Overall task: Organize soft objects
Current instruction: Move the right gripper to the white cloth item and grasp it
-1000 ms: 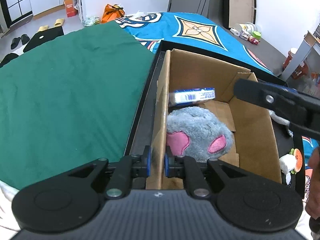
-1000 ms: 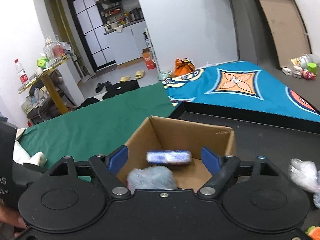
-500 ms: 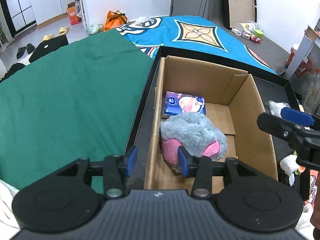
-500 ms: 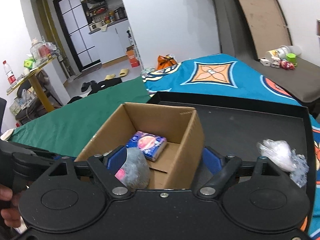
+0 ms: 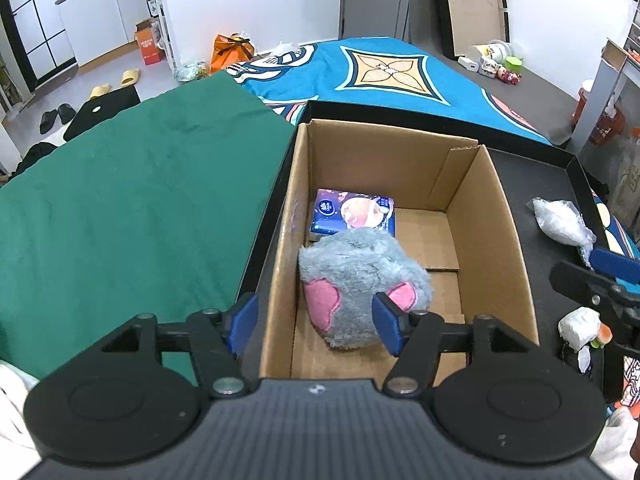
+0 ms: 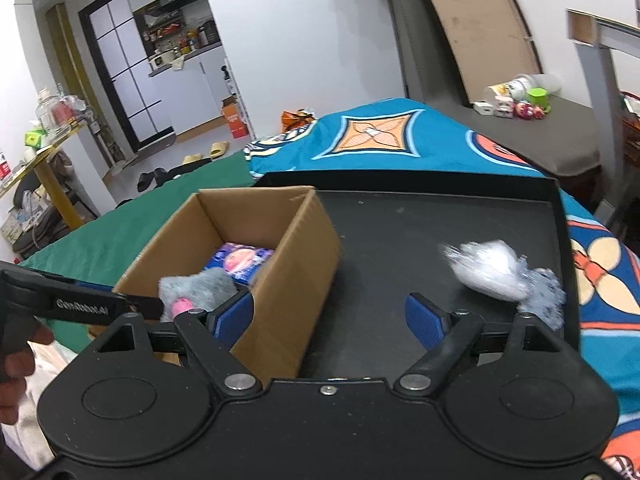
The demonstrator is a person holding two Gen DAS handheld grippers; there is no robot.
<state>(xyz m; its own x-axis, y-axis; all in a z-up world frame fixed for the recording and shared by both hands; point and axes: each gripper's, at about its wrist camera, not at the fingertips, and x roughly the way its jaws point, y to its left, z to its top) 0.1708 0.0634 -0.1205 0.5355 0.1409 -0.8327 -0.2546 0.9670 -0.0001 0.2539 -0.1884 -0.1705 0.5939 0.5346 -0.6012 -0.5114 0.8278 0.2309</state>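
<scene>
An open cardboard box (image 5: 504, 216) (image 6: 296, 264) stands on a black tray (image 6: 420, 224). Inside lie a grey plush with pink patches (image 5: 360, 276) (image 6: 196, 288) and a blue tissue pack (image 5: 352, 212) (image 6: 240, 260). My left gripper (image 5: 316, 320) is open above the box's near left wall, holding nothing. My right gripper (image 6: 330, 316) is open and empty over the tray, right of the box. A clear plastic bag of white stuffing (image 6: 492, 268) (image 5: 560, 220) lies on the tray ahead of it. A small white plush with orange (image 5: 582, 326) lies at the tray's right edge.
The tray sits between a green cloth (image 5: 140, 184) and a blue patterned blanket (image 5: 380, 68). My right gripper's finger (image 5: 592, 276) shows at the right of the left wrist view. A dark platform with small toys (image 6: 520, 104) lies behind.
My left gripper let go of the box's left wall, opened wide and drew back. My right gripper swung right from above the box to over the tray. The tissue pack dropped flat in the box.
</scene>
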